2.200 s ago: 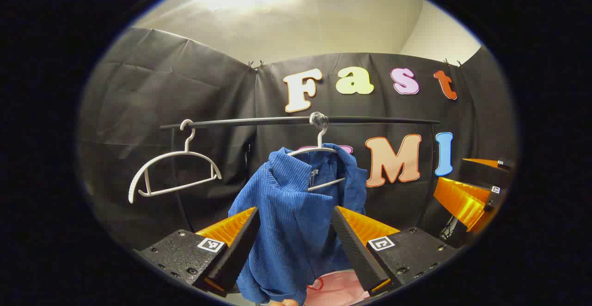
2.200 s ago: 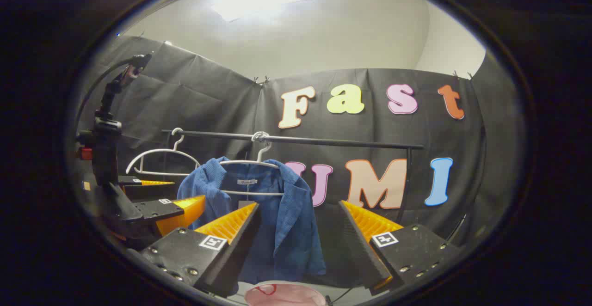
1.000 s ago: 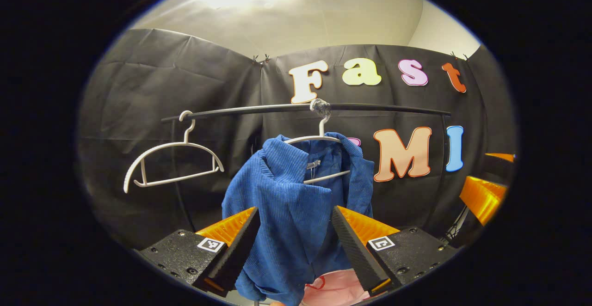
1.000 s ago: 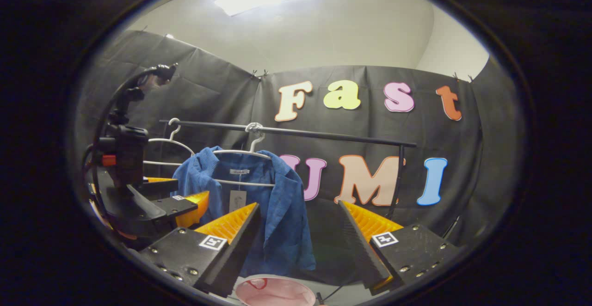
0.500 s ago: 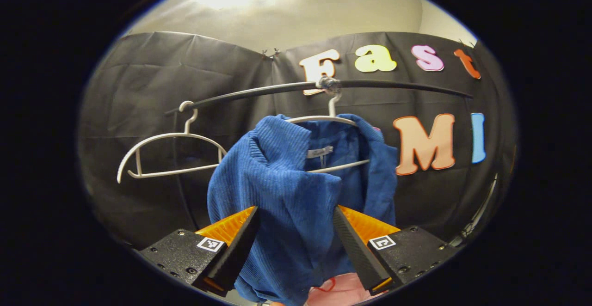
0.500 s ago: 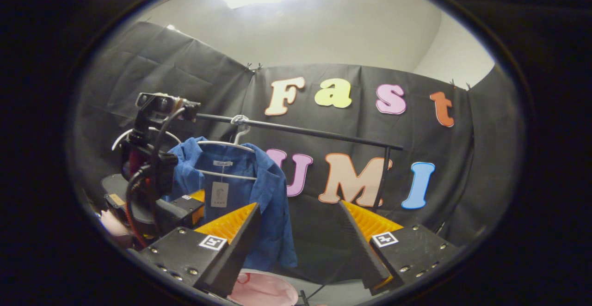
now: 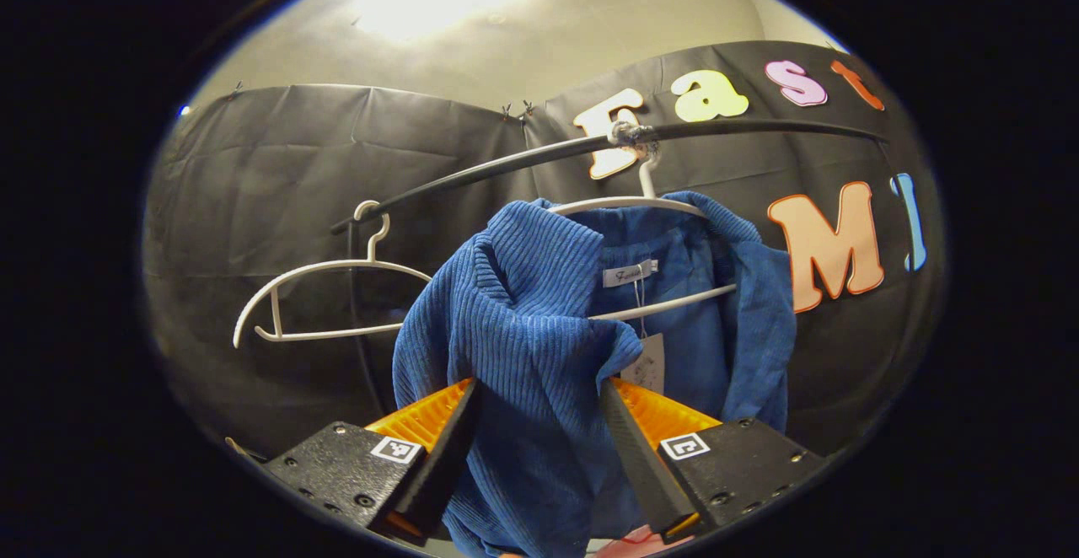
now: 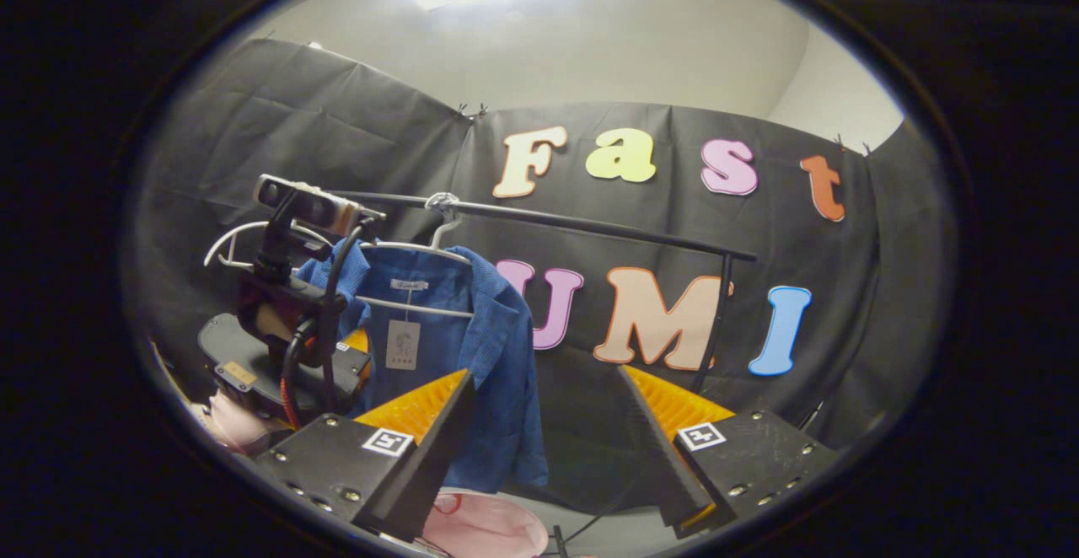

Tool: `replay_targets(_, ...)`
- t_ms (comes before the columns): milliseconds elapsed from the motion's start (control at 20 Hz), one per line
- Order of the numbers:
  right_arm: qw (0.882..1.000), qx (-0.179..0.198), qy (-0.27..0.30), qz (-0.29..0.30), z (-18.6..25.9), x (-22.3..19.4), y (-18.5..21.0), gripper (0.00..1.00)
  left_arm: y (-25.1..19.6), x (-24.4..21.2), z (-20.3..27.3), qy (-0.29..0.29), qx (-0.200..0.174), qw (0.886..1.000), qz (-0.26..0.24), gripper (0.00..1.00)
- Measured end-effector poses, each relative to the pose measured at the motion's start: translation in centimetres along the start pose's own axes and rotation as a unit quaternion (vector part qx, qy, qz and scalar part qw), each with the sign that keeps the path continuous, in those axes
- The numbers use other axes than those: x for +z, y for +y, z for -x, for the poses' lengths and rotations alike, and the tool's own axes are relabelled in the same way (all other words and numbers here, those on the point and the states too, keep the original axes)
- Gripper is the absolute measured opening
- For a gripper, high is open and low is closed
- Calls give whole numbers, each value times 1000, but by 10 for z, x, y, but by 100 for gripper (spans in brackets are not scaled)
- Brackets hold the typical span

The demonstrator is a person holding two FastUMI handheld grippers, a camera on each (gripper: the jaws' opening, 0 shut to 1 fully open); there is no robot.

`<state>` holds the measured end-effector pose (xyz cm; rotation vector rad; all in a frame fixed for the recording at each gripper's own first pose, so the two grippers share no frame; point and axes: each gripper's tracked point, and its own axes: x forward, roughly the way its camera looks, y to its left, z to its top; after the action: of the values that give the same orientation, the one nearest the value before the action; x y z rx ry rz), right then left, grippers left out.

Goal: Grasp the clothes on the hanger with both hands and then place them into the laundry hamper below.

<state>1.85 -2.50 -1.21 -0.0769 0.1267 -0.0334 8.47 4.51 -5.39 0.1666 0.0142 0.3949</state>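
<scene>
1. Two grippers: your left gripper [image 7: 535, 444] is wide, with the shirt [image 7: 539, 322] between its fingers, ready to pinch.
2. Your right gripper [image 8: 539, 448] is wide too, near but apart.
3. Shirt hangs on its hanger [image 7: 628, 204], so it drops into the hamper [image 8: 485, 528] below.

A fold of the blue jacket [image 7: 539, 347] fills the gap between the left gripper [image 7: 536, 465] fingers, hiding whether they press the cloth. The jacket's hem and the pink hamper [image 8: 485, 526] run off the lower edge. The paper tag [image 8: 402, 344] is too small to make out.
</scene>
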Motion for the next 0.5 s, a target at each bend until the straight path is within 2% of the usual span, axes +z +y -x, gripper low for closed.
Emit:
replay_targets(100, 1000, 7, 1, -2, -4, -2, 4, 100, 3, -2, -6, 1, 2, 1000, 3, 69)
replay_targets(450, 1000, 23, 2, -10, -18, -8, 14, 98, 9, -2, -13, 5, -11, 1000, 11, 13)
replay_targets(500, 1000, 25, 2, -11, -22, -8, 15, 98, 9, -2, -11, 5, -17, 1000, 9, 12)
